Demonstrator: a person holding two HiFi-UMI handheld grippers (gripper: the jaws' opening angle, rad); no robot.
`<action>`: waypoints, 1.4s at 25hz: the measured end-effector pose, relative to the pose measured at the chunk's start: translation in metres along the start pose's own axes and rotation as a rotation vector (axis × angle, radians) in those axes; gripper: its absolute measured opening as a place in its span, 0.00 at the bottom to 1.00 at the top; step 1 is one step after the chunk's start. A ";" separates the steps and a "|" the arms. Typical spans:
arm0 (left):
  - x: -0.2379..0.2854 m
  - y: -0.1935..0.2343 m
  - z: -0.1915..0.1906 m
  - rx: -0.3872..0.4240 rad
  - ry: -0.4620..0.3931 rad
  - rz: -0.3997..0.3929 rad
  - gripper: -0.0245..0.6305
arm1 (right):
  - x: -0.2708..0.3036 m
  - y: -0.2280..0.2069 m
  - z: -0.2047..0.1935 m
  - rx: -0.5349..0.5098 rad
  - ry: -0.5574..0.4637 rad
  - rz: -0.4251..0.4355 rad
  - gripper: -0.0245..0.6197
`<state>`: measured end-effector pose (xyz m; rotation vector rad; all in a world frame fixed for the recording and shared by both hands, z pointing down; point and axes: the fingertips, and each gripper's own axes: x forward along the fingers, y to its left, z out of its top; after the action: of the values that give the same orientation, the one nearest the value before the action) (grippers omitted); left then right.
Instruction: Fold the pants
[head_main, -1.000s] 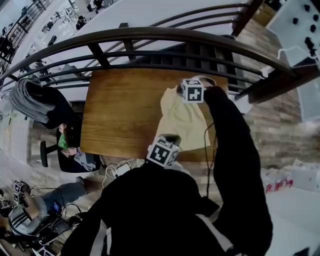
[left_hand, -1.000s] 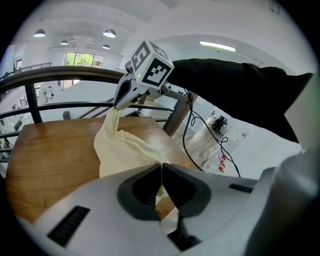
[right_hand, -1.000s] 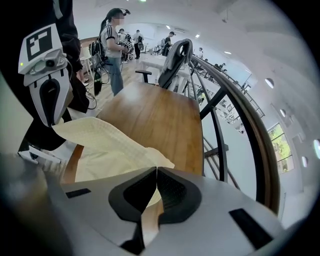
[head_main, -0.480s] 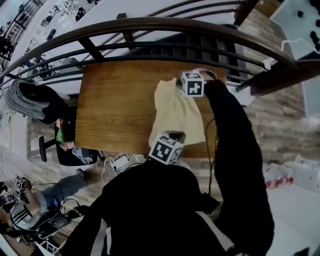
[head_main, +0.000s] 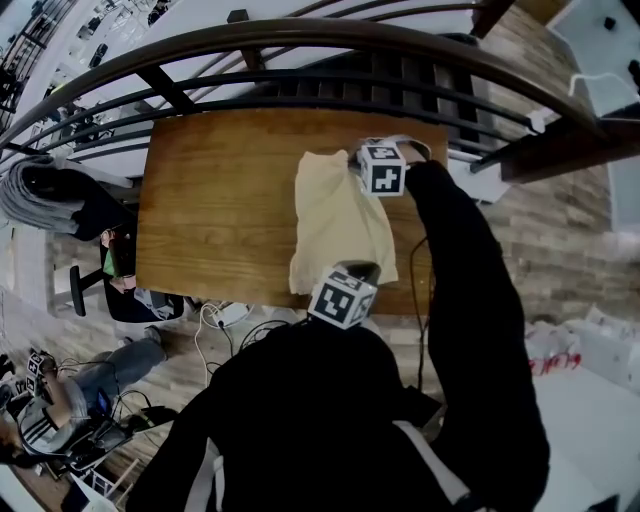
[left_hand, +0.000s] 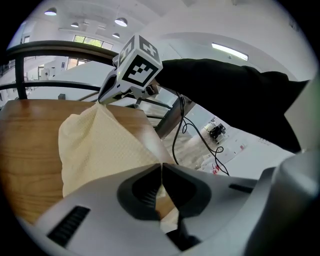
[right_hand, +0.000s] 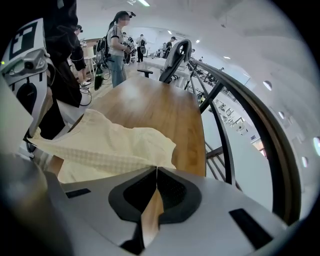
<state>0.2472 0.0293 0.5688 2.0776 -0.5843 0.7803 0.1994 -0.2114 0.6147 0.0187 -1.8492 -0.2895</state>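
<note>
Pants (head_main: 340, 220) of pale yellow cloth lie on the right half of the wooden table (head_main: 220, 200), toward 3 o'clock from its middle in the head view. They form a long folded shape that runs from the far edge at 12 o'clock to the near edge at 6 o'clock and widens toward the near side. The right gripper (right_hand: 156, 170) is at the 12 o'clock end of the cloth, its jaws pressed together on a corner of the fabric. In the left gripper view that corner stands pulled up into a small peak off the wood. The left gripper (left_hand: 161, 167) is at the 6 o'clock end, by the near table edge, and its jaws are likewise closed tight on the pants, with pale cloth showing in the narrow slit between them. In the right gripper view one edge of the pants runs as a raised band from one tool across to the other, while the rest of the cloth rests on the tabletop. A black sleeve (head_main: 455, 250) reaches along the 3 o'clock side of the table to the right gripper. A dark curved railing (head_main: 300, 45) runs beyond the table at 12 o'clock. At 9 o'clock a chair (head_main: 60, 200) is draped with grey and dark clothing. Cables (head_main: 230, 320) lie on the floor at about 7 o'clock, just off the near edge.
</note>
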 end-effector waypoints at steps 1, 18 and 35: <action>0.006 -0.001 0.000 -0.007 0.002 0.001 0.06 | 0.003 0.000 -0.004 -0.001 -0.002 -0.002 0.05; 0.087 0.003 0.004 -0.068 0.026 0.005 0.06 | 0.055 0.017 -0.062 0.035 0.009 -0.032 0.05; 0.117 -0.028 -0.010 0.023 0.056 -0.204 0.24 | 0.059 0.032 -0.088 0.235 -0.034 -0.001 0.21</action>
<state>0.3437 0.0378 0.6413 2.0899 -0.3275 0.7271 0.2697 -0.2063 0.7003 0.1775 -1.9086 -0.0721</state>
